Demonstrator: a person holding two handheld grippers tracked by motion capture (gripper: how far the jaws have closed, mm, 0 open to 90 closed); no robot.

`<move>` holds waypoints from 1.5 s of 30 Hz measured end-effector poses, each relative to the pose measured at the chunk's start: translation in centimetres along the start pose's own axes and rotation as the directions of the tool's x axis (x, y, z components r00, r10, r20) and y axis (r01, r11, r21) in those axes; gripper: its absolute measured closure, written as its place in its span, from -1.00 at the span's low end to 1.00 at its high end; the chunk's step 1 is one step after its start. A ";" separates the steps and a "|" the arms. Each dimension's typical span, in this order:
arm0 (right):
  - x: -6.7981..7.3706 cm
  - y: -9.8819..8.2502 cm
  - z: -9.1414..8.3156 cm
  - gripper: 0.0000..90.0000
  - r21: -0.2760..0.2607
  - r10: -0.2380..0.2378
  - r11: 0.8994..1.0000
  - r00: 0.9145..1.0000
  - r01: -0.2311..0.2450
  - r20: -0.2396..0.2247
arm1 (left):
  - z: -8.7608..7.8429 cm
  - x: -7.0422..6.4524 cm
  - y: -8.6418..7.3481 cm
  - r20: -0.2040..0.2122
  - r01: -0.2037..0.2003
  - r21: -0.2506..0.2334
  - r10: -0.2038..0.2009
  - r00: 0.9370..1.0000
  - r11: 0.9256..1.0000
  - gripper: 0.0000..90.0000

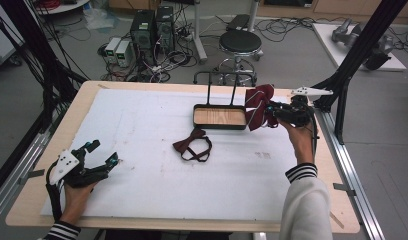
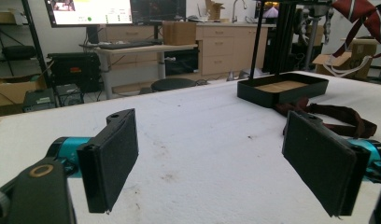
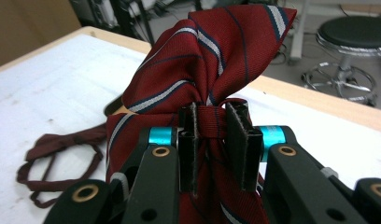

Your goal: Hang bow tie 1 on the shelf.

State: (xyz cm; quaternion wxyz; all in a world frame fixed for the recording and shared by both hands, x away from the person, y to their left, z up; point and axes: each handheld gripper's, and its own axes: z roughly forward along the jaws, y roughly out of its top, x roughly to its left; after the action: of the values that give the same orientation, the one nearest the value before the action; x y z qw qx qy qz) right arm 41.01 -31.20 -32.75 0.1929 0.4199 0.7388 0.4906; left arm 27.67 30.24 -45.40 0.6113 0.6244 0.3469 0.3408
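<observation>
Well, no brand or label reads anywhere; the monitor's bright screen (image 2: 88, 10) at the back of the left gripper view has marks too small to make out. R gripper (image 1: 273, 113) is clamped on the knot band of a dark red bow tie w/ white & navy stripes (image 1: 257, 103), jaws pinched tight on either side of the band in the right gripper view, the fabric fanning up above them. That striped tie hangs off the table surface, just beside the R end of the shallow black tray w/ a wooden floor & tall wire handle (image 1: 198, 121), which sits at the far middle of the white foam sheet (image 1: 142, 190) over the pale wood table (image 1: 82, 102). A second, plain maroon bow tie w/ a looped strap (image 1: 193, 145) lies flat on the sheet just in front of the tray, between the two grippers, touching neither. L gripper (image 1: 103, 152) sits at the near L corner, well apart from both ties, jaws spread wide w/ nothing between them; its view looks across the sheet to the tray & the plain tie's strap. Person's striped cuffs show at both wrists.
</observation>
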 end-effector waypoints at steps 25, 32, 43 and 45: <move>2.6 2.7 -0.5 0.67 -0.110 -0.072 0.992 0.990 0.059 -0.119 | 0.0 0.0 0.0 -0.001 0.002 -0.002 -0.002 1.000 1.000 -0.58; 3.2 4.8 0.0 0.67 -0.122 -0.087 0.990 0.989 0.072 -0.118 | 0.0 0.0 0.0 -0.001 0.002 0.000 -0.002 1.000 1.000 -0.58; 2.9 6.2 1.5 0.67 -0.138 -0.074 0.989 0.989 0.057 -0.124 | 0.0 0.1 0.0 -0.002 0.008 -0.001 -0.008 1.000 1.000 -0.58; 2.8 6.3 1.6 0.67 -0.136 -0.062 0.990 0.990 0.045 -0.127 | 0.0 0.1 0.0 -0.001 0.008 -0.001 -0.008 1.000 1.000 -0.58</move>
State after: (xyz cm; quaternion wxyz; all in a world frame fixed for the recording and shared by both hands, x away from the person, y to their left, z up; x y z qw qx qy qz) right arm 43.20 -26.96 -27.51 0.1847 0.3530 0.7264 0.5600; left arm 27.71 30.30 -45.40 0.6127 0.6225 0.3496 0.3389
